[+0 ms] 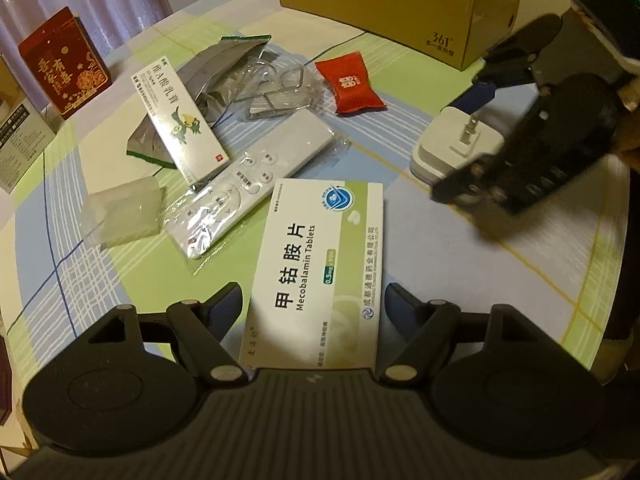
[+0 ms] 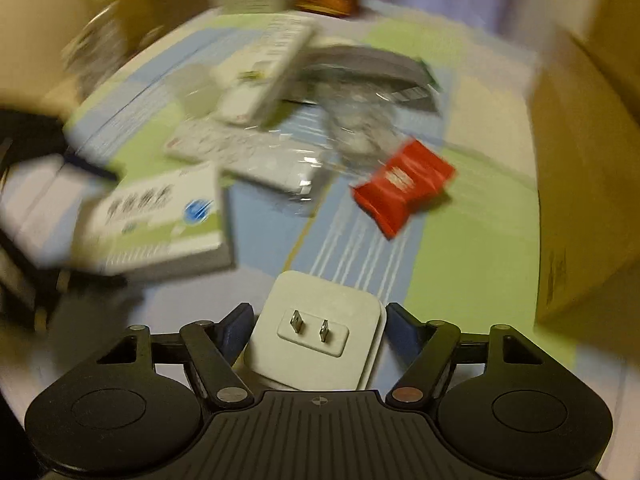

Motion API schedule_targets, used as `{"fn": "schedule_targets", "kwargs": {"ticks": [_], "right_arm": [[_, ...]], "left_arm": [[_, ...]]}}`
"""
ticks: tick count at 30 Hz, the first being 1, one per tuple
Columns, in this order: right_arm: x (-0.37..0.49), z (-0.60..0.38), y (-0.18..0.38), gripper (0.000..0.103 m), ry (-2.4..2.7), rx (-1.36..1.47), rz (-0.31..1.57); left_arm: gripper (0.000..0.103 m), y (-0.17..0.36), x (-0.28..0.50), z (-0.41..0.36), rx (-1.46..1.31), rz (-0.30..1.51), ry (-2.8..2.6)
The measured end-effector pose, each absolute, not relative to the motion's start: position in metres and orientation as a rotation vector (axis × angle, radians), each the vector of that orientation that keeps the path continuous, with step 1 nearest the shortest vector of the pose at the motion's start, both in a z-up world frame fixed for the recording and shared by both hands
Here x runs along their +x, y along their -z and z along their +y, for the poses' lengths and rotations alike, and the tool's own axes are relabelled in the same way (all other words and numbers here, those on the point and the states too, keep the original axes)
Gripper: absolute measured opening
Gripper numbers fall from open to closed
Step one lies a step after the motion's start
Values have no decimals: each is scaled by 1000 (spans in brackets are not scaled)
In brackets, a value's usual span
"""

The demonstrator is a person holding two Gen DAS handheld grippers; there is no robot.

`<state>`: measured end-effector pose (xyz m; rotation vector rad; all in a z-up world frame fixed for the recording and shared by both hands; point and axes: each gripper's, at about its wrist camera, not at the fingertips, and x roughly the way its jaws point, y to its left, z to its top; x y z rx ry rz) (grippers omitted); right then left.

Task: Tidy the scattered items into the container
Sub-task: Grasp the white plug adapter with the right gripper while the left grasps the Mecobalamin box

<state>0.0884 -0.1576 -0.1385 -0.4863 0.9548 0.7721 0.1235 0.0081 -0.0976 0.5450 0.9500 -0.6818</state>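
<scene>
My left gripper is shut on a white-and-green Mecobalamin tablet box, one finger on each long side. My right gripper is shut on a white plug charger whose two prongs face up. In the left wrist view it is a blurred black shape around the charger at the right. The brown cardboard container stands at the back right of the table, and in the blurred right wrist view it is at the right edge.
On the checked cloth lie a red candy packet, a white remote in plastic, a long ointment box, a grey pouch, a clear bag and a small clear packet. A red box stands at the far left.
</scene>
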Motion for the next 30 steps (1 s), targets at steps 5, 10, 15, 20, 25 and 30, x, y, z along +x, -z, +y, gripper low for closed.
{"fn": "schedule_targets", "kwargs": {"ticks": [5,10,15,20,25,30], "right_arm": [[80,-171,144,75,-807,-521,930],[83,-181,147,87,-733,-400,984],[78,-184,144,88,-706,-342,981],[78,-183,145,76,-702,-370,960],[79,-189,139,67,-684,-370,962],[73,-201,126,67,-668,-361,935]], "left_arm": [[74,100,127,3,548,951,680],[72,101,130,-1,548,961,672],[72,106,134,0,548,991,670],[69,107,134,-3,552,1006,662],[68,100,128,-4,538,985,662],[68,83,121,-6,533,945,648]]}}
